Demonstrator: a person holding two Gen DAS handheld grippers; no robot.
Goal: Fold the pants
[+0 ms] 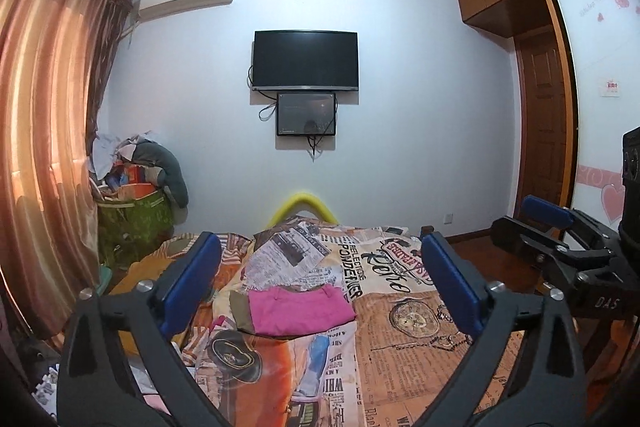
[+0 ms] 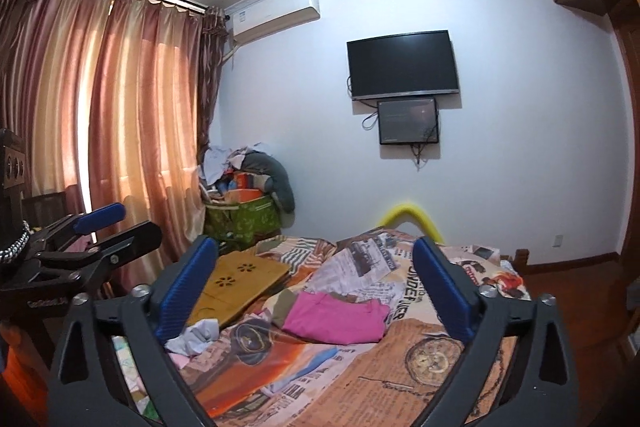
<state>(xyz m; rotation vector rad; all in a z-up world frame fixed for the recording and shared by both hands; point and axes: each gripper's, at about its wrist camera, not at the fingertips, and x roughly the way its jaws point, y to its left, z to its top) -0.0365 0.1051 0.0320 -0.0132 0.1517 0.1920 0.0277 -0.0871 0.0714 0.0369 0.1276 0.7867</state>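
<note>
Left gripper (image 1: 320, 275) agape, pink pants (image 1: 300, 311) folded beyond

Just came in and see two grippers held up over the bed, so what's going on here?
A person holds a gripper in each hand above the bed. The left gripper and the right gripper are both open and hold nothing. The pink pants lie on the bedspread ahead of them in a compact folded bundle, with neither gripper touching them. A wooden board lies on the bed to their left.
</note>
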